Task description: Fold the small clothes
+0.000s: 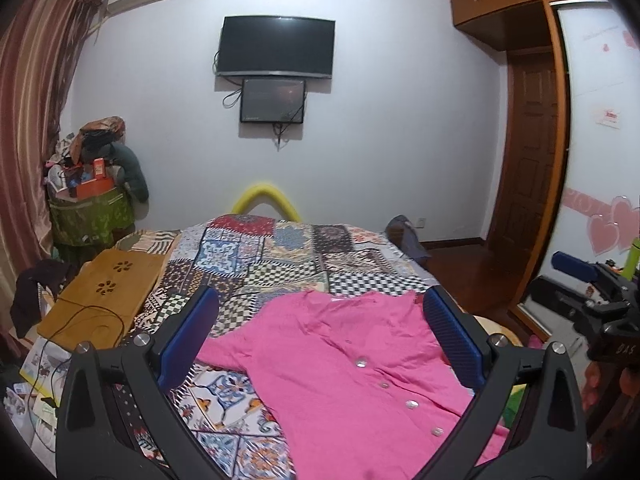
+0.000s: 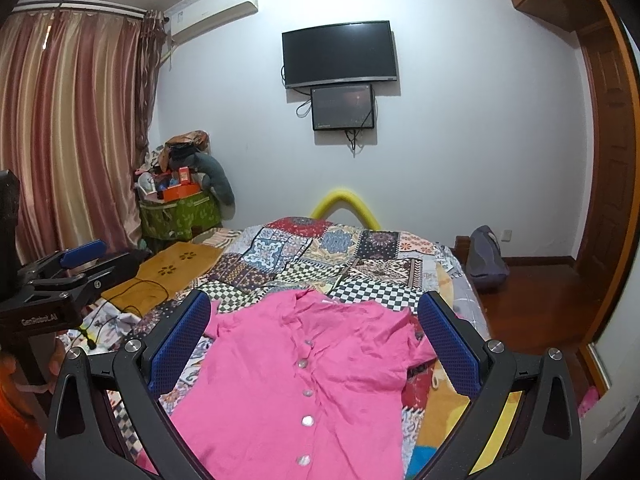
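Bedroom, pale wall with two dark screens [image 2: 340, 54]; striped satin curtain [image 2: 68, 120] at the window side. Not touched by either tool.

Bed [image 1: 280, 248] under a patchwork quilt of checker, tile and floral prints; surface flat, slightly rumpled, matte cotton by the look of it. Serves as the folding surface.

Wooden tray [image 1: 104, 296], flat, with flower-shaped cut-outs and a dark cable across it, at the left side of the quilt, well apart from the garment.

Shirt [image 2: 300, 368], bright pink, short-sleeved, lying front up on the near part of the quilt, collar toward the far wall. Fabric thin and soft, lightly creased. Both sleeves spread outward; body not yet folded.

Left gripper [image 1: 320, 332], black frame, blue ribbed pads [image 1: 192, 332], fingers spread wide, nothing between them; held above the shirt's left half.

Right gripper [image 2: 316, 336], same build, fingers likewise spread and empty; held above the shirt's centre, its pads in line with the two sleeves.

Buttons [image 2: 307, 394], pale, round, glossy, in a row down the closed placket.

Step in hand, as judged: start of the fold, garment laid out, no grasp made. Next move likely calls for lowering each tool to a sleeve or side edge, pinching a single layer without catching the quilt, then carrying it across toward the placket. Thin cloth apt to slip or bunch if pinched shallowly.
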`<state>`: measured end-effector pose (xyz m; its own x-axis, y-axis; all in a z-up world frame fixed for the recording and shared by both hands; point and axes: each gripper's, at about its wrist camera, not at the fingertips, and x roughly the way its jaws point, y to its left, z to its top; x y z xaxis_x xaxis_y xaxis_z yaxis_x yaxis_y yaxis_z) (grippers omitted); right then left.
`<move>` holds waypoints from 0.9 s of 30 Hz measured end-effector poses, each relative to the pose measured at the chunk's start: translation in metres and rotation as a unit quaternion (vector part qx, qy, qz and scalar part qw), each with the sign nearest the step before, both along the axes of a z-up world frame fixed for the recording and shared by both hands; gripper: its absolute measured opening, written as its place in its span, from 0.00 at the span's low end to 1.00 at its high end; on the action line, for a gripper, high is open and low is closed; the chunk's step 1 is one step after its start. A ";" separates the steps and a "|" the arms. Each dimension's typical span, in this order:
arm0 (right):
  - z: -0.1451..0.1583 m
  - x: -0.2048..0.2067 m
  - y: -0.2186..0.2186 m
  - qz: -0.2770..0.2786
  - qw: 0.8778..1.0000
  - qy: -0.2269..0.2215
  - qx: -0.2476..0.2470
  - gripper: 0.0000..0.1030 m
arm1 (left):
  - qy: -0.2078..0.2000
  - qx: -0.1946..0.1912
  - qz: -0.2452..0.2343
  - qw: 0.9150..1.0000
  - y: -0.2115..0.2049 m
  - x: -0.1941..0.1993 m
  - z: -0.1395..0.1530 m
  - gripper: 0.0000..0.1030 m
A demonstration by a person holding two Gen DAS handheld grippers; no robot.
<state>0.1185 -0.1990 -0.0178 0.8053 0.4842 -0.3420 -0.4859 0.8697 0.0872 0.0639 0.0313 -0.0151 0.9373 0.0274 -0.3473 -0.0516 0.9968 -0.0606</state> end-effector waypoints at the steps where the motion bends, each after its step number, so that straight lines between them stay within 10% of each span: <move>1: -0.001 0.006 0.001 -0.001 1.000 0.001 -0.002 1.00 | 0.007 0.000 0.003 1.000 0.005 0.008 -0.002 1.00; 18: -0.041 0.141 0.046 0.069 0.992 0.105 -0.026 0.66 | 0.179 -0.045 0.098 0.978 0.146 0.152 -0.095 0.82; 27: -0.089 0.211 0.099 0.109 0.974 0.186 -0.067 0.66 | 0.291 -0.091 0.154 0.940 0.238 0.198 -0.179 0.77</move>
